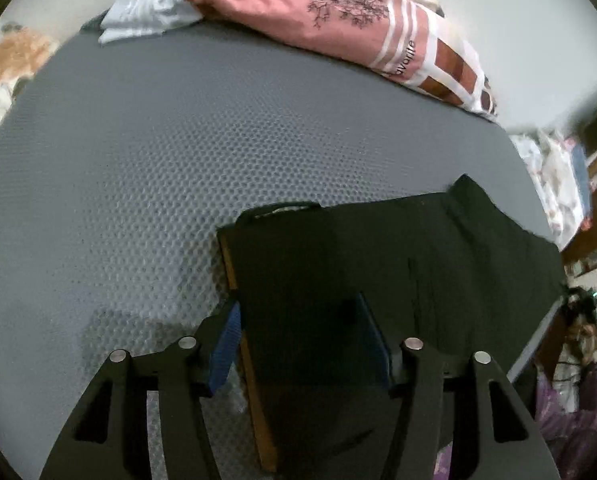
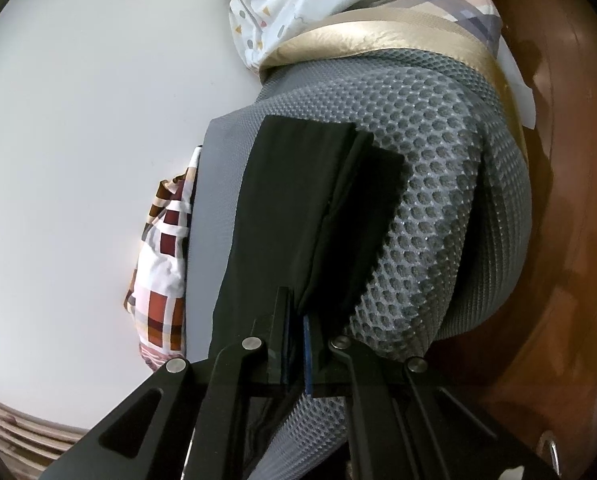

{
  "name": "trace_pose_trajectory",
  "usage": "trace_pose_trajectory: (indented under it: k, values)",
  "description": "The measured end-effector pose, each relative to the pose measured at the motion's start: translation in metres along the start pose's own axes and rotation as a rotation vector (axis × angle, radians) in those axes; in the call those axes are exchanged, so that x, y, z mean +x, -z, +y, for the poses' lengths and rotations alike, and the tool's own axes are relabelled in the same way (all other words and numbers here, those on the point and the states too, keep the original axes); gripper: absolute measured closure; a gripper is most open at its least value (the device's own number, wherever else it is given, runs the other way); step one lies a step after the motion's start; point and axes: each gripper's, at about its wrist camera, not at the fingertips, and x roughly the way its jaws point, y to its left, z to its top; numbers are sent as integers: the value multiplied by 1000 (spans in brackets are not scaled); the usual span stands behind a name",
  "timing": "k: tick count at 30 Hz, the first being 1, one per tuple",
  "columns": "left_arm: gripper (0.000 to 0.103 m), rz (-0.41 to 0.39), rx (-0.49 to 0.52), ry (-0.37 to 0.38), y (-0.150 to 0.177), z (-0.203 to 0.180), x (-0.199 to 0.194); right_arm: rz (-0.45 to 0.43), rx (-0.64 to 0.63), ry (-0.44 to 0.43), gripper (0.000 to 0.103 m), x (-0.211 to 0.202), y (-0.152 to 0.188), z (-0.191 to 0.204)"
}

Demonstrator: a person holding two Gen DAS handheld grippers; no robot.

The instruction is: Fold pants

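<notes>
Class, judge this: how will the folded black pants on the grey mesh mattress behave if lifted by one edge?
Probably floppy: the black fabric pants already drape where the right gripper pinches them. Likely light, since the layers lie thin. The textured grey mesh mattress may resist sliding.

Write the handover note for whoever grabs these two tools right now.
Left tool: open, its fingers either side of the left edge of the black pants, not pinching.
Right tool: shut on a fold of the pants, fabric caught between its pads.
The pants lie part-folded in layers on the grey mesh mattress. A pink pillow sits at the far edge.
Done: at least one fold.
Left: likely close the left tool on its edge, bring the ends together, smooth flat.
</notes>
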Motion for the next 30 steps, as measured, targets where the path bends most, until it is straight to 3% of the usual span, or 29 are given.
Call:
trace_pose_trajectory:
  k: [1,5,7,8,10,15,20,24,30]
  values:
    - [82,-18,27,-23,-1,-6,0,1,-4,3,99,0,0,0]
    - [88,-26,70,-97,-5,-20,-2,-2,-13,5,99,0,1,1]
    - [100,-62,59,-138,-12,-21,-10,-5,-17,1,99,0,2,1]
    - [100,-90,52,-146,-15,-20,-14,-8,-19,-1,99,0,2,0]
    - [100,-126,-12,-89,-22,-6,-24,-10,-16,-8,99,0,4,-1]
    - [100,-93,52,-163,-13,-7,4,-16,-18,-28,100,1,7,-3]
    - [100,-233,-21,-124,-7,-4,-16,-7,-13,-26,100,1,6,-2]
    - [100,-237,0,-184,-11,-7,-3,-12,-19,-29,100,3,6,-1]
    - [100,-337,-11,-147,-23,-13,-29,-2,-15,-34,100,2,7,-2]
